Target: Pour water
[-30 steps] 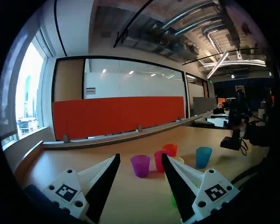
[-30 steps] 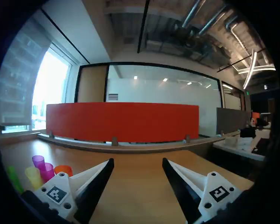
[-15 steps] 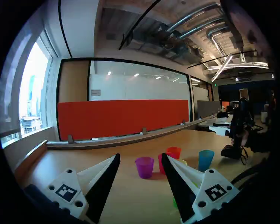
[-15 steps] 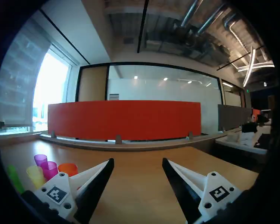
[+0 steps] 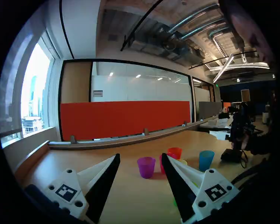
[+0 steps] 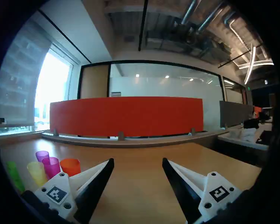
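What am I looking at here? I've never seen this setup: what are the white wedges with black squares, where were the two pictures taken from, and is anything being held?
A person holds a two-finger gripper in each hand; a fisheye camera rides on each, looking along its fingers. The white wedges are those fingers. The left gripper view shows the left gripper, open and empty, facing a purple cup, an orange cup and a blue cup on a wooden table. The right gripper view shows the right gripper, also open and empty, with cups low on the picture's left.
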